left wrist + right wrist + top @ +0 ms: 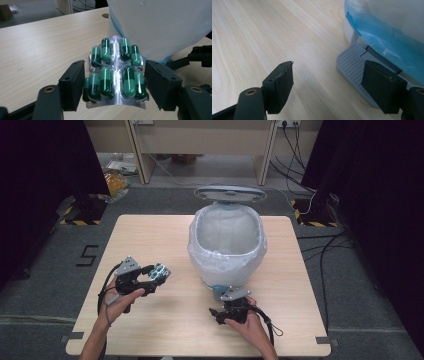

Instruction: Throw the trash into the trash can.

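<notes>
At the left of the high view, the left gripper point(159, 273) hangs above the wooden table point(150, 235), its jaws pinching a blister pack of green capsules point(160, 272). In the left gripper view the pack point(115, 73) stands between the two black pads, bowed a little by their squeeze, with two rows of capsules in their silver foil pockets.

In the middle of the table stands a pedal bin point(227, 245) with its grey lid point(230, 194) raised. A white plastic bag point(225, 262) lines it and folds down over the rim; what can be seen of the inside holds nothing.

To the right, the right gripper point(227, 292) sits just in front of the bin. Its jaws look spread with nothing between them, one pad over the bin's grey foot pedal point(352, 65), the other over bare wood.
</notes>
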